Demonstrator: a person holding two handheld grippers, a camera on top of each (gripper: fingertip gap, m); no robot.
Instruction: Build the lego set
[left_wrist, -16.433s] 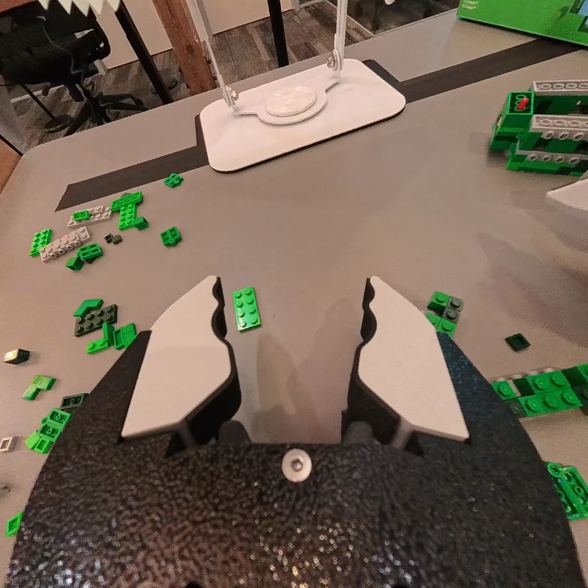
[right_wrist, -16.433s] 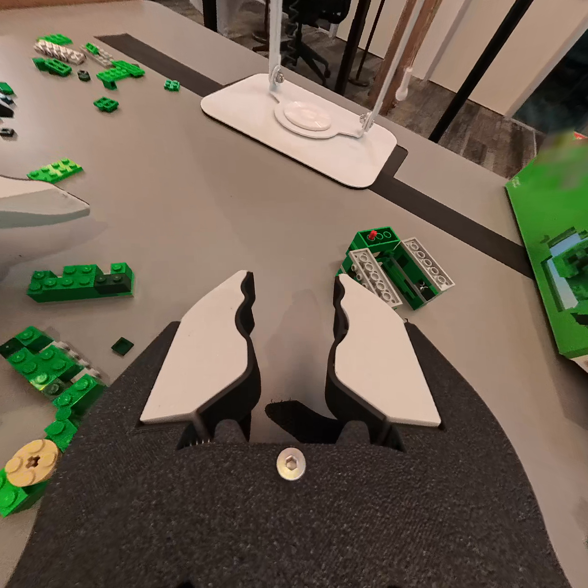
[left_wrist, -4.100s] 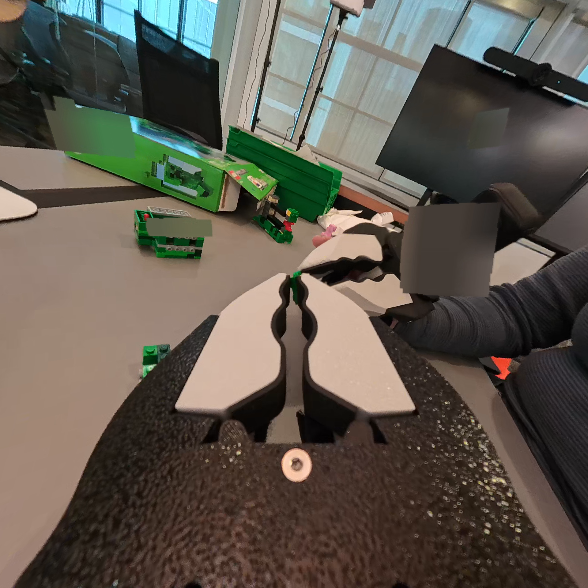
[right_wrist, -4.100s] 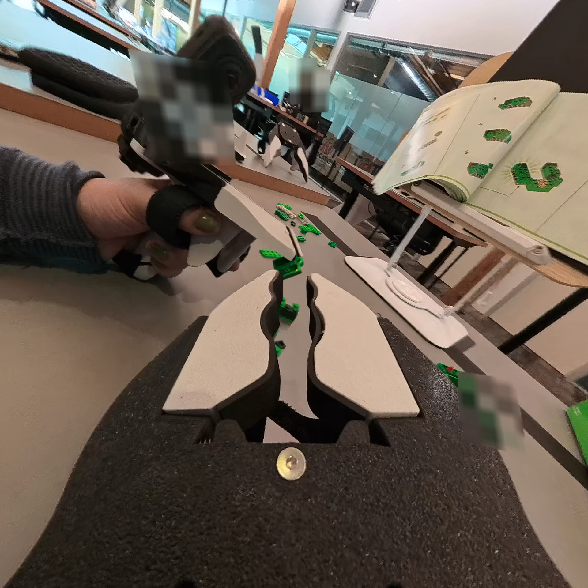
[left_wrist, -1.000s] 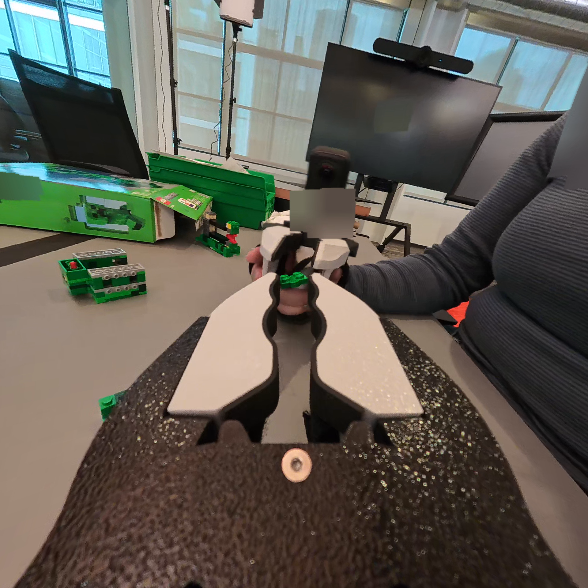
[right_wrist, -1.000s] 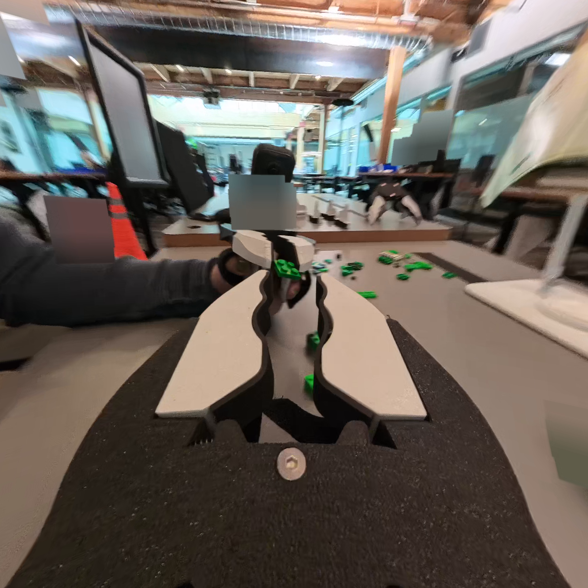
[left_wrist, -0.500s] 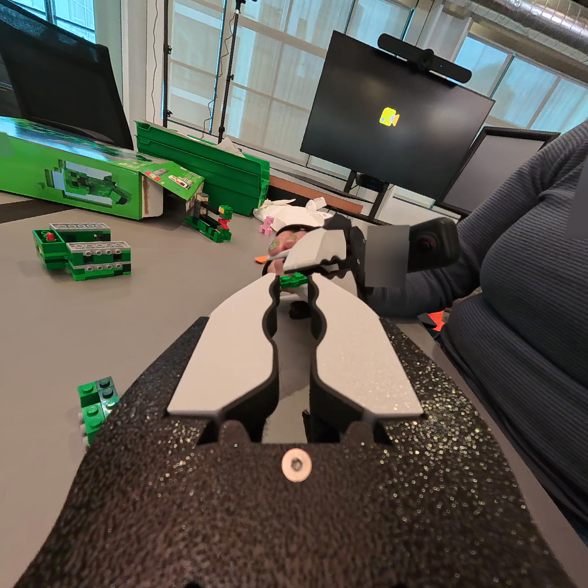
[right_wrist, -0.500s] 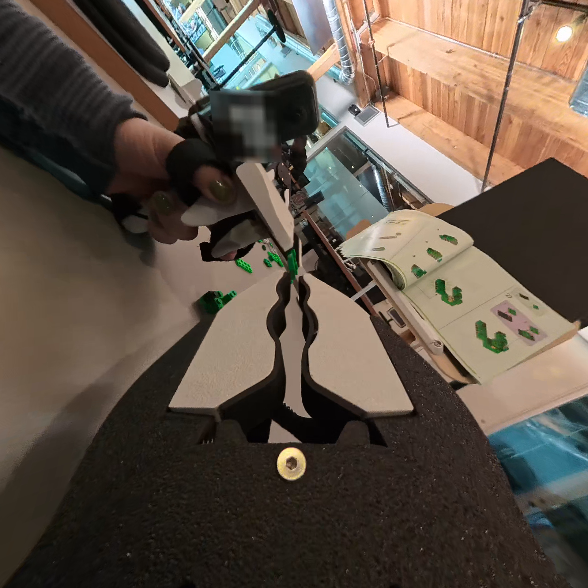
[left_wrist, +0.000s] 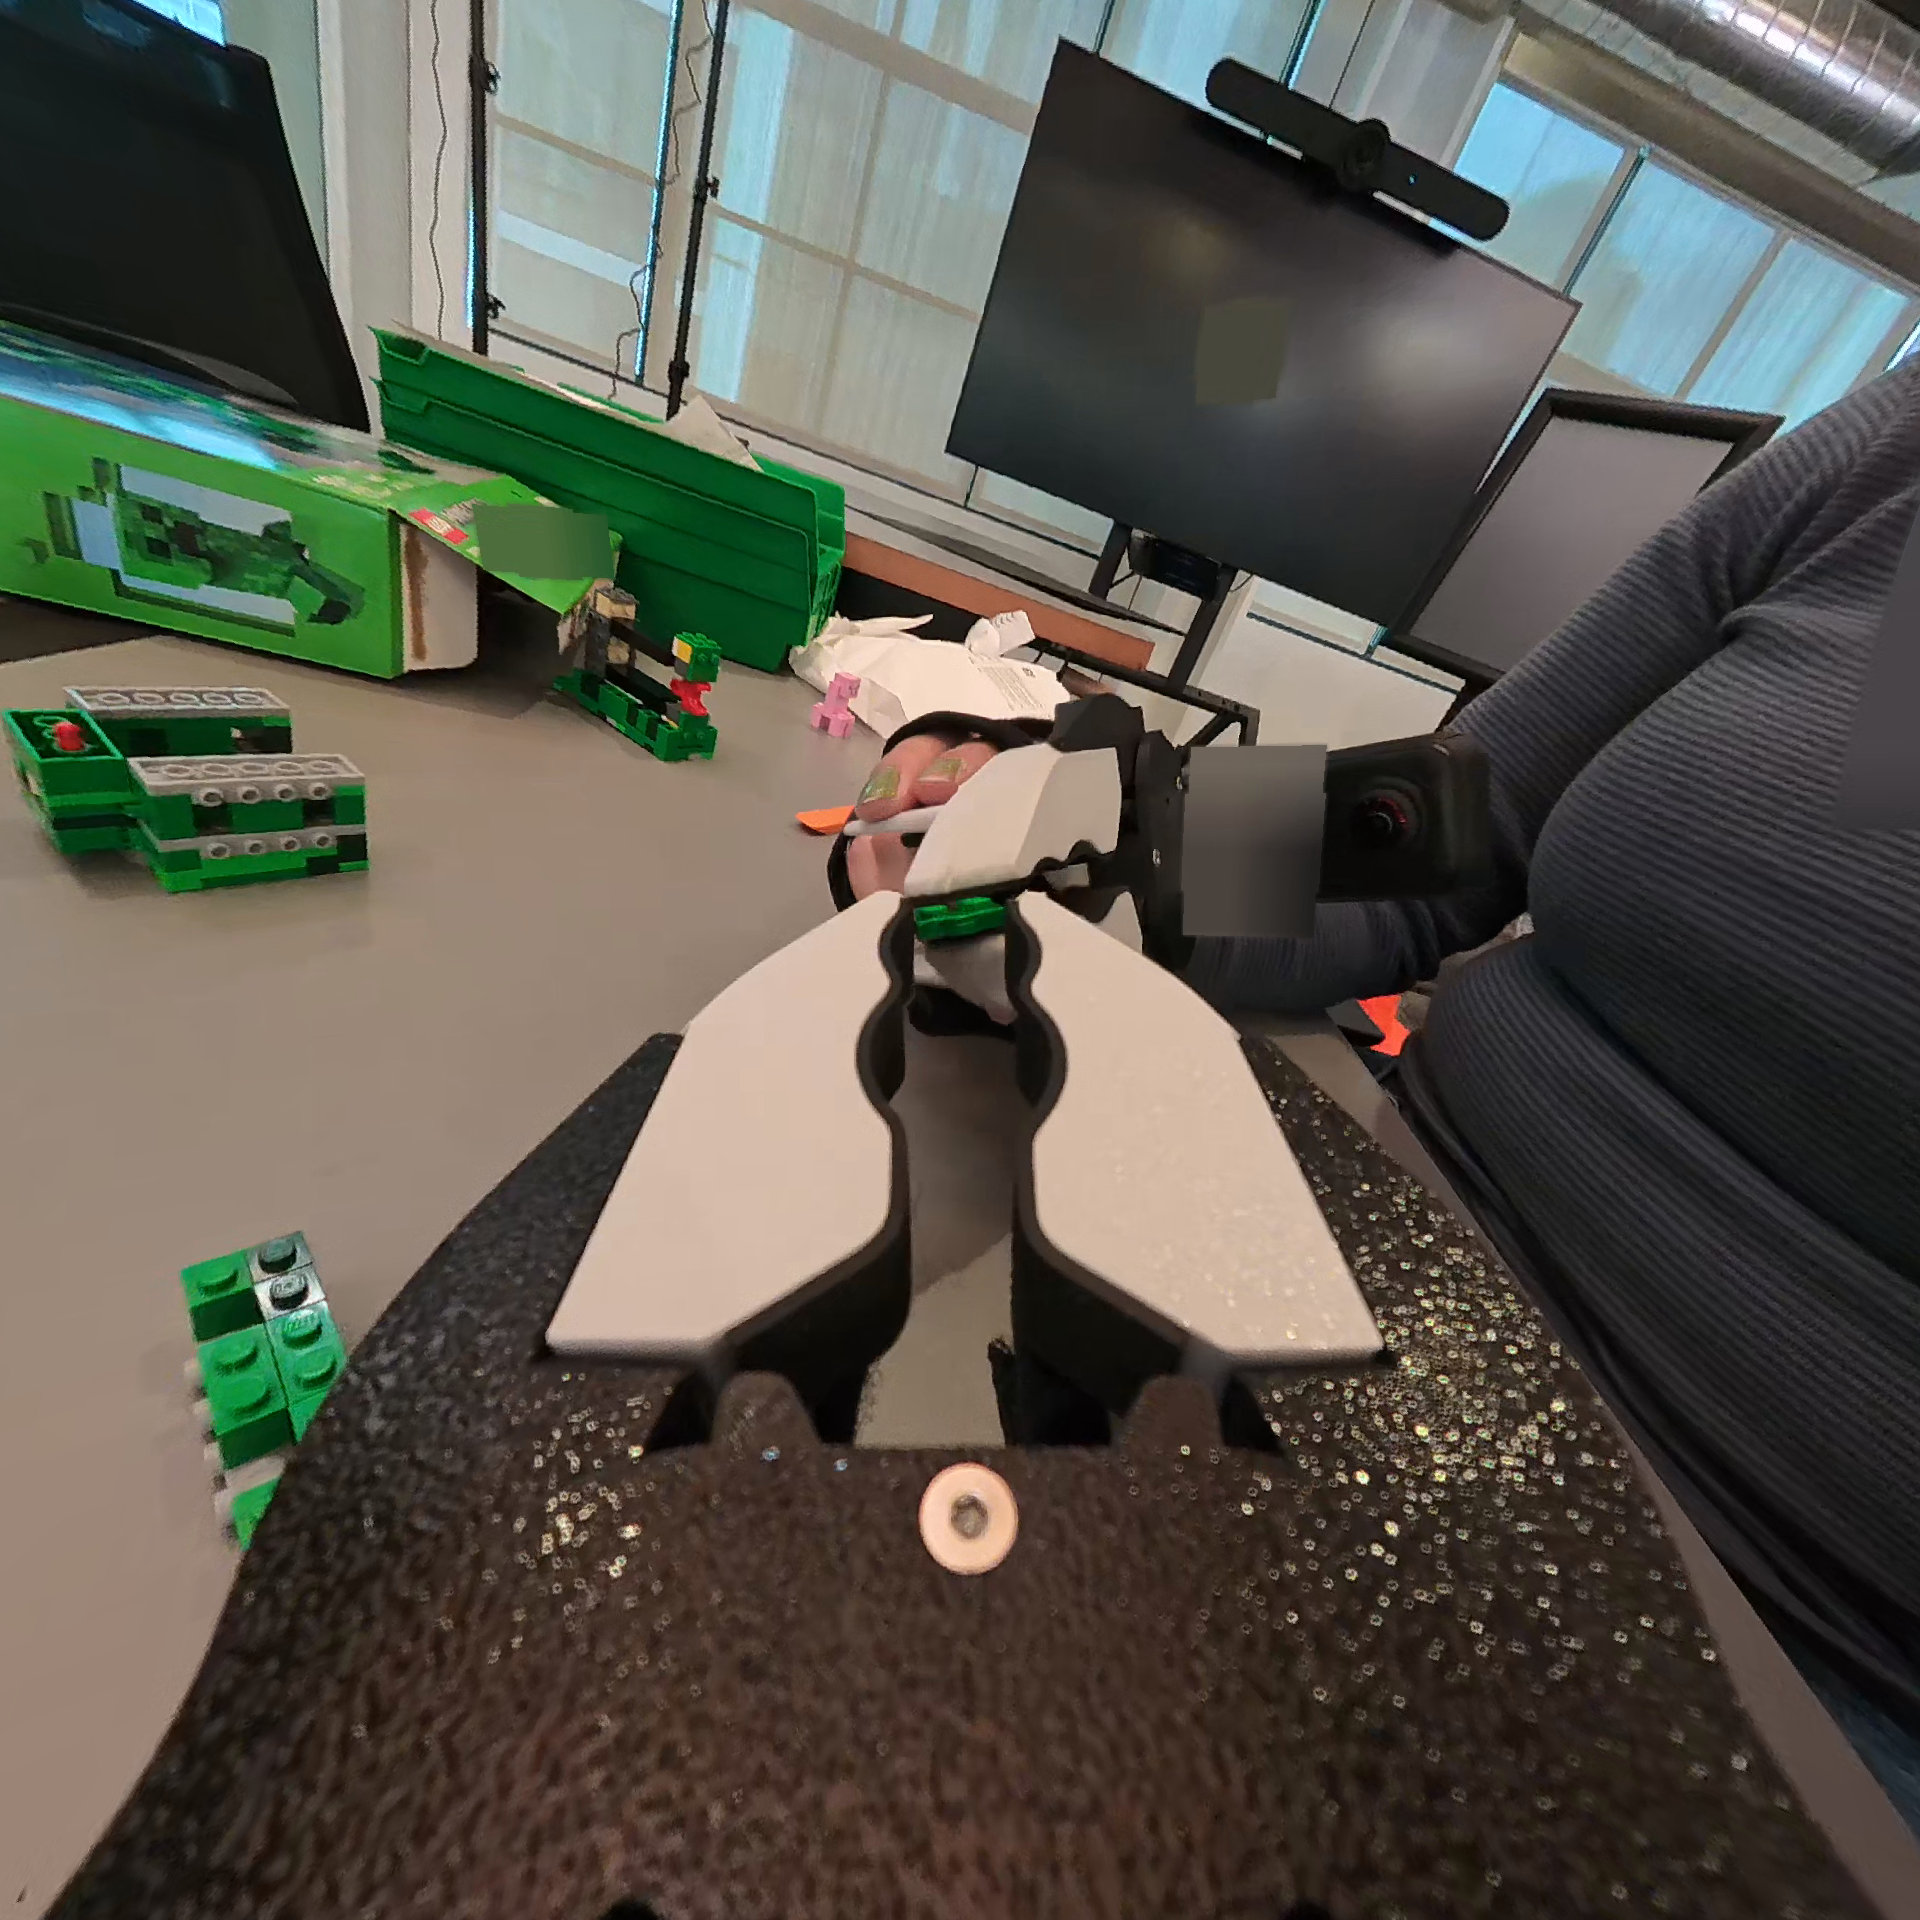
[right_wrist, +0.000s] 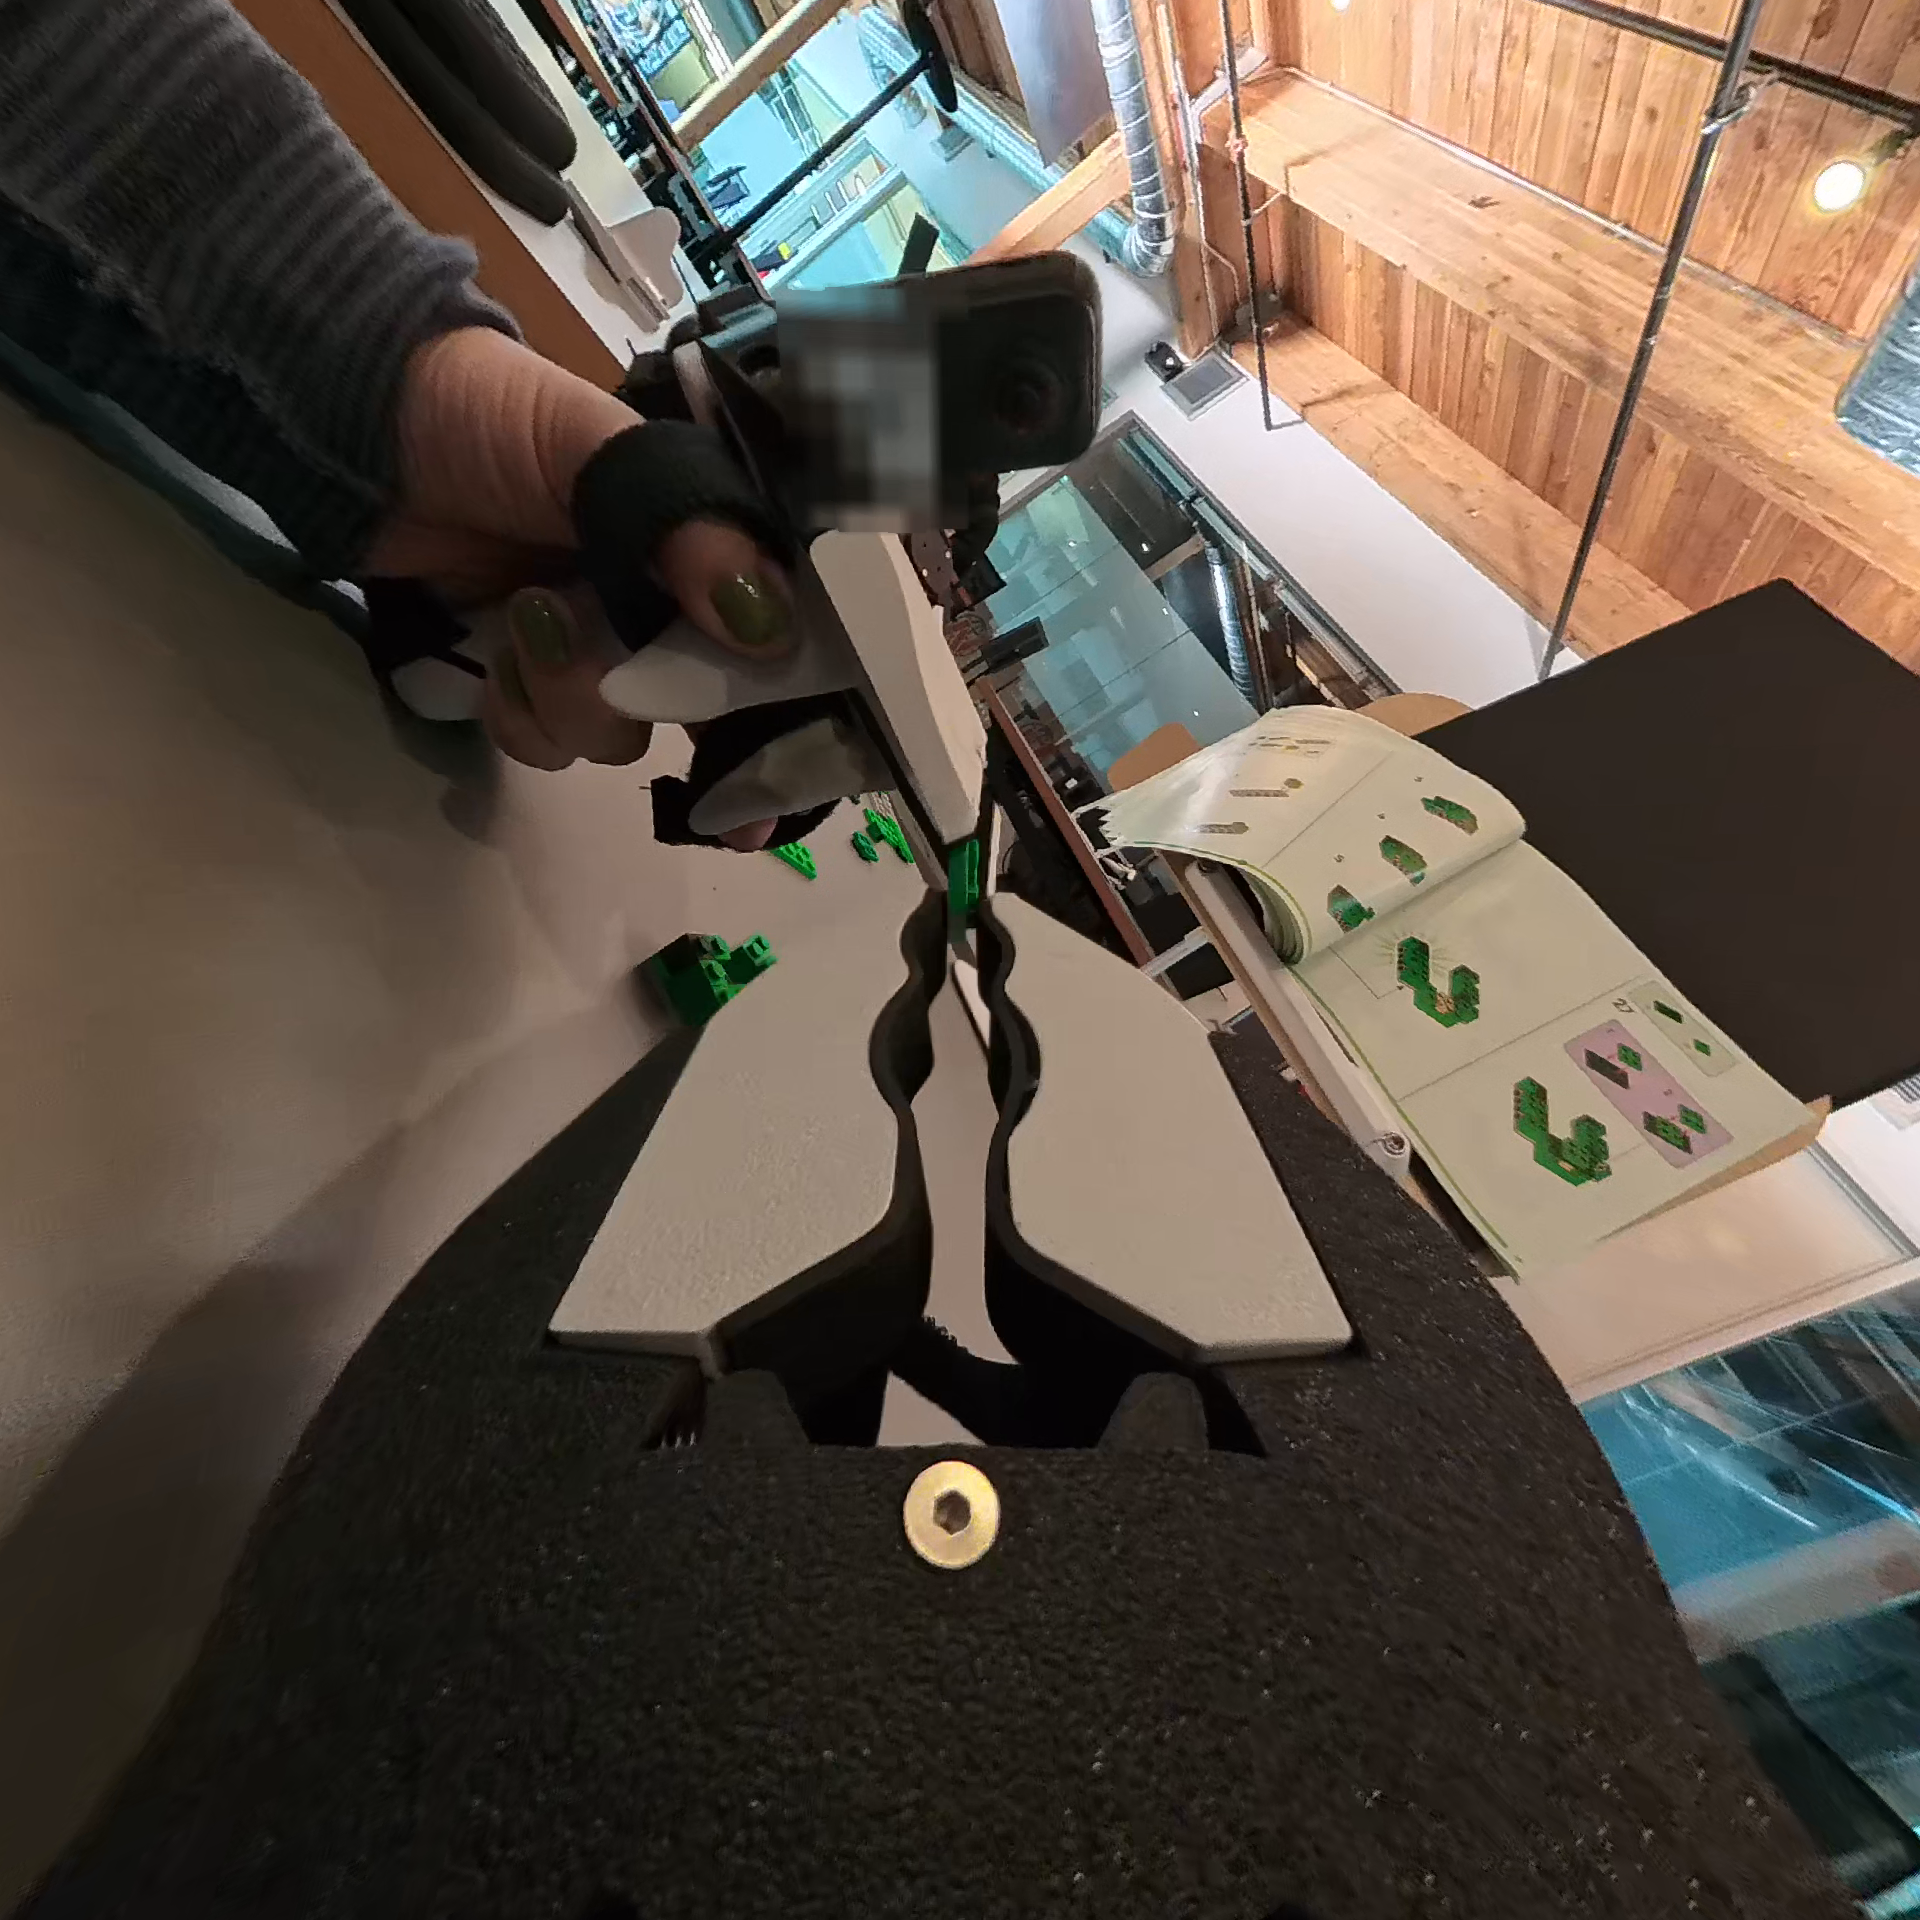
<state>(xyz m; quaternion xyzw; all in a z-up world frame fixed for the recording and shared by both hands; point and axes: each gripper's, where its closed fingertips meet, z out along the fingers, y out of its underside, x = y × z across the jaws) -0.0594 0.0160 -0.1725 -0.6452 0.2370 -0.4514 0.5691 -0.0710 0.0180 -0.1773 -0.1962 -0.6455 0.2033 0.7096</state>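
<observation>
My left gripper (left_wrist: 958, 914) is shut on a small green Lego plate (left_wrist: 961, 920) and holds it above the grey table (left_wrist: 468, 987). The right gripper (left_wrist: 935, 868) shows there too, turned on its side, with its tips meeting the same plate from above. In the right wrist view my right gripper (right_wrist: 964, 906) has its jaws nearly together on the thin edge of the green plate (right_wrist: 964, 873). The left gripper (right_wrist: 961, 831), held in a hand, reaches the plate from the upper left.
A green set box (left_wrist: 208, 551) and green trays (left_wrist: 623, 520) stand at the back left. Partial builds (left_wrist: 208, 800), (left_wrist: 649, 696) and a green brick cluster (left_wrist: 265, 1351) lie on the table. An open instruction booklet (right_wrist: 1455, 987) and loose green pieces (right_wrist: 707, 971) lie beyond. The person's torso is close on the right.
The right gripper has rolled onto its side and its jaws have closed onto the green plate held by the left gripper. The left gripper has shifted slightly and kept its hold.
</observation>
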